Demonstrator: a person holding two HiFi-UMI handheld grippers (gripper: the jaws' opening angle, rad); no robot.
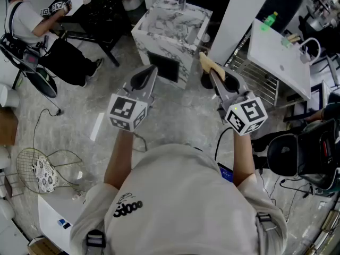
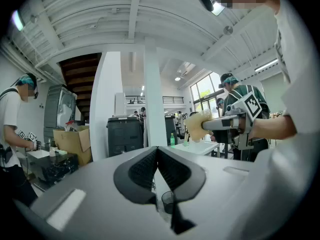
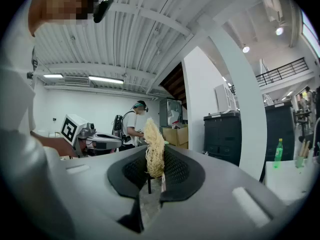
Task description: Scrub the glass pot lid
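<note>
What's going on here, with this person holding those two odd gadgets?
A person stands holding a two-jaw gripper in each hand, both raised in the air. The right gripper is shut on a yellowish scrubbing sponge. The left gripper is shut with nothing in it. A marble sink unit stands just ahead. No glass pot lid shows in any view, so no scrubbing is under way. Another person is at a dark table off to the left.
</note>
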